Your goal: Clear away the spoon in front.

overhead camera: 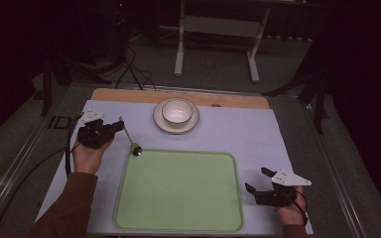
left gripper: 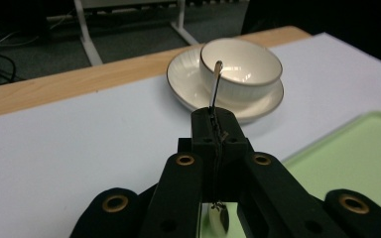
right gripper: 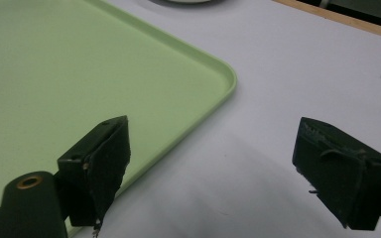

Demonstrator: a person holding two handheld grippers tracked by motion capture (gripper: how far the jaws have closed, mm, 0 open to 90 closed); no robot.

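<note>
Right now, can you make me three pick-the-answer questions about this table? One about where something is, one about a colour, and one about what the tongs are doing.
1. Where does the bowl sit?
A. on the saucer
B. on the tray
C. on the floor

2. What colour is the tray?
A. red
B. light green
C. black

3. What are the left tongs doing?
A. standing wide open
B. clamping the bowl's rim
C. shut on the spoon

Answers:
1. A, the white bowl rests in the middle of the saucer at the far side of the table.
2. B, its whole flat surface is pale green.
3. C, in the left gripper view the jaws meet on the thin metal handle, while the right tongs stand open.
</note>
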